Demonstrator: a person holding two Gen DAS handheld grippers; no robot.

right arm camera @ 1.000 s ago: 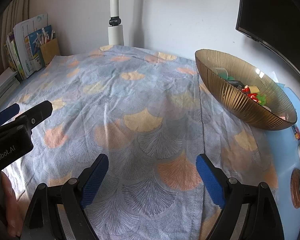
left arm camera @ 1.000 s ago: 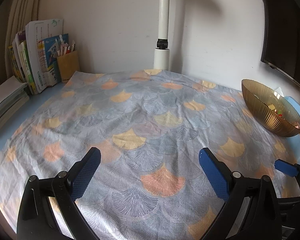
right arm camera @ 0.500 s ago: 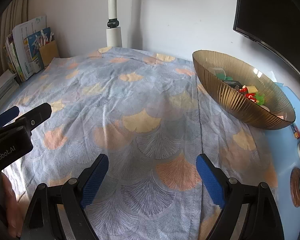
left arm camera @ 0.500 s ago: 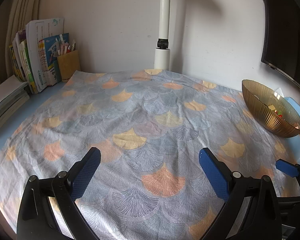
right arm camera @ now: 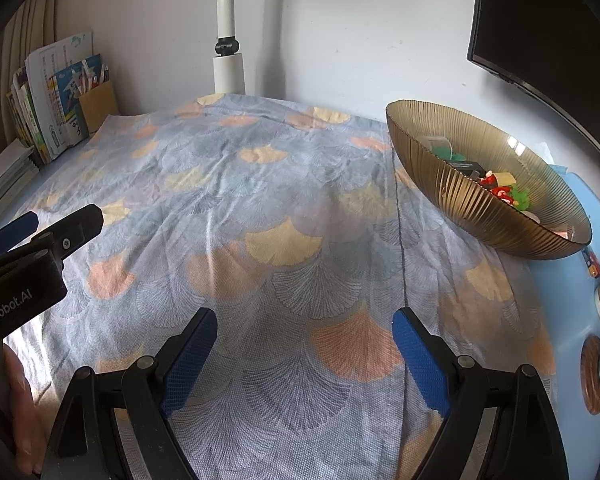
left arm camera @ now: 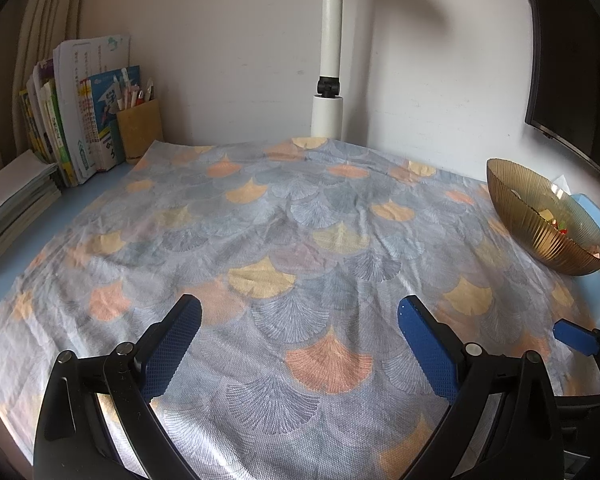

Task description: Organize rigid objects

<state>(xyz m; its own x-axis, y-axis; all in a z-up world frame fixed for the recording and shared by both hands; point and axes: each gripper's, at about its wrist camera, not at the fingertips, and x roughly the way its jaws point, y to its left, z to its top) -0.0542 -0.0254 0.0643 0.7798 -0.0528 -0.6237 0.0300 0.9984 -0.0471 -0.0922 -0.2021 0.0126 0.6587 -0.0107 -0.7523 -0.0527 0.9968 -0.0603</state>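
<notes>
A ribbed amber glass bowl point(right arm camera: 476, 204) stands at the right of the patterned cloth point(right arm camera: 284, 208) and holds several small toys point(right arm camera: 496, 184), red, green, yellow and black. The same bowl point(left arm camera: 540, 224) shows at the right edge of the left wrist view. My left gripper point(left arm camera: 300, 312) hovers open over the near cloth with nothing between its blue pads. My right gripper point(right arm camera: 304, 324) is open too, also over bare cloth, with the bowl ahead and to its right. The left gripper's fingers point(right arm camera: 72, 228) reach into the right wrist view from the left.
Books point(left arm camera: 76, 120) and a pencil holder point(left arm camera: 140, 132) stand at the back left against the wall. A white lamp post point(left arm camera: 328, 92) rises at the back centre. A dark monitor point(right arm camera: 548, 40) hangs at the upper right. A round wooden coaster point(right arm camera: 594, 376) lies on the blue tabletop.
Both views have shifted only slightly; the bowl sits marginally lower and further right in the right wrist view. Both grippers stay open and nothing was taken hold of.
</notes>
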